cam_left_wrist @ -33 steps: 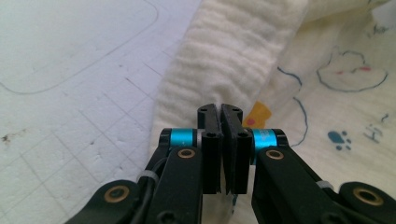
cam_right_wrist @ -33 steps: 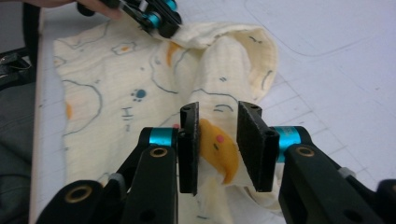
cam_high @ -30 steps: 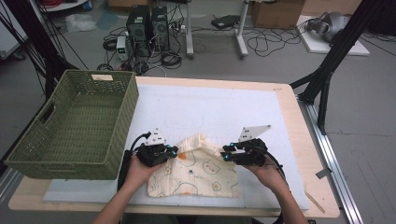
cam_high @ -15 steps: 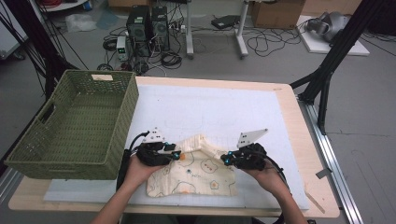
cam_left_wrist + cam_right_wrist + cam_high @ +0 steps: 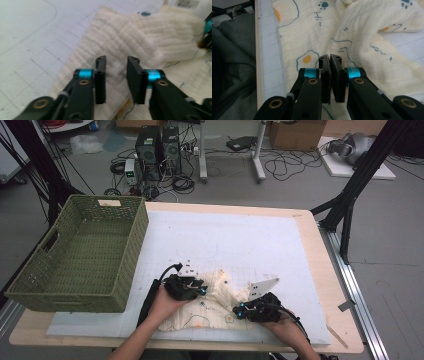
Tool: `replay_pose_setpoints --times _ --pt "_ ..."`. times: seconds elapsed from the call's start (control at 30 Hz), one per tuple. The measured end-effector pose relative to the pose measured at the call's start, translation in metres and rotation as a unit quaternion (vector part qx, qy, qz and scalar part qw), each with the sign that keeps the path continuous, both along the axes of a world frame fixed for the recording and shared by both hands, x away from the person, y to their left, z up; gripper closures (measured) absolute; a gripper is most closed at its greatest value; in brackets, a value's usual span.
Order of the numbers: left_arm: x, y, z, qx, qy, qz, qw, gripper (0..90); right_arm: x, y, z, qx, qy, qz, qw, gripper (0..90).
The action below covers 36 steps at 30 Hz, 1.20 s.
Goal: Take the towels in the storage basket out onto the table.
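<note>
A cream cloth (image 5: pixel 220 305) printed with eggs and paw marks lies rumpled on the white mat near the table's front edge. My left gripper (image 5: pixel 201 290) rests at its left side. In the left gripper view that gripper (image 5: pixel 116 61) has its jaws apart and they have just been closing. The cloth (image 5: pixel 140 37) lies under and beyond them, and no pad presses on it. My right gripper (image 5: pixel 240 312) is at the cloth's near right. In the right gripper view that gripper (image 5: pixel 329 57) is shut just above the cloth (image 5: pixel 367 50), with no fold visible between the pads.
A green woven basket (image 5: pixel 80 255) stands empty at the table's left. The white mat (image 5: pixel 225 240) stretches bare behind the cloth. The wooden table edge (image 5: pixel 257 50) and the person's dark clothing (image 5: pixel 232 62) lie close to the right gripper.
The right hand has drawn back toward the near edge of the table and the left hand has shifted a little right. The cloth between them now lies more bunched.
</note>
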<state>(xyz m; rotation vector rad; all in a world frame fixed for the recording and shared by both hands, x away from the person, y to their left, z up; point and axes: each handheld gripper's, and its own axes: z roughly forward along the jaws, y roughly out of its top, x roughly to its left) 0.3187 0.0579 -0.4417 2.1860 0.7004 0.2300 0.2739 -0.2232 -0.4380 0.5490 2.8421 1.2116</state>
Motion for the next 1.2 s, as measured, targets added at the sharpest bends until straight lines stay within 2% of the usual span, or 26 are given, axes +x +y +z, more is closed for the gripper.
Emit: replay_pose_setpoints --times 0.07,0.13,0.27,0.37,0.5,0.6,0.67,0.77,0.83,0.9,0.97,1.1,1.2 --pt "0.001 -0.001 -0.001 0.0 -0.001 0.004 1.0 82.7 0.0 -0.001 0.004 0.005 0.0 -0.003 1.0 81.5" --pt "0.001 0.0 -0.001 0.001 -0.004 0.0 1.0 86.2 0.001 -0.003 0.012 0.014 -0.01 -0.005 0.9998 78.4" --pt "0.001 0.0 -0.001 0.005 -0.006 -0.003 1.0 87.3 0.009 -0.01 0.034 0.043 -0.032 -0.022 0.9983 77.0" --pt "0.001 0.0 -0.001 0.004 -0.007 -0.003 1.0 87.4 0.022 -0.016 0.044 0.051 -0.043 -0.046 0.9968 76.7" --pt "0.001 0.0 -0.001 0.002 -0.007 -0.003 1.0 87.6 0.039 -0.019 0.038 0.029 -0.035 -0.083 0.9955 72.7" --pt "0.001 0.002 0.0 -0.003 -0.007 -0.003 1.0 87.9 0.047 -0.015 0.026 0.01 -0.026 -0.091 0.9955 71.0" --pt "0.001 0.004 0.002 -0.012 -0.007 -0.001 0.9999 88.0 0.049 -0.013 0.017 -0.006 -0.015 -0.091 0.9957 69.8" --pt "0.001 0.009 0.006 -0.031 -0.006 0.0 0.9995 88.3 0.052 -0.011 0.003 -0.016 0.009 -0.091 0.9956 70.7" --pt "0.002 0.012 0.007 -0.045 -0.004 0.005 0.999 88.4 0.051 -0.011 -0.001 -0.008 0.012 -0.089 0.996 76.2" --pt "0.003 0.017 0.01 -0.062 0.0 0.011 0.998 88.4 0.052 -0.012 -0.001 -0.002 0.027 -0.077 0.9966 86.4" --pt "0.004 0.022 0.013 -0.082 0.001 0.02 0.9964 88.4 0.05 -0.012 0.001 -0.004 0.018 -0.075 0.997 88.4" --pt "0.005 0.031 0.016 -0.105 0.001 0.037 0.9938 88.4 0.049 -0.018 0.01 0.005 0.001 -0.086 0.9963 88.6" --pt "0.006 0.036 0.018 -0.114 0.0 0.042 0.9926 88.4 0.051 -0.026 0.021 0.018 -0.012 -0.099 0.9949 88.6"
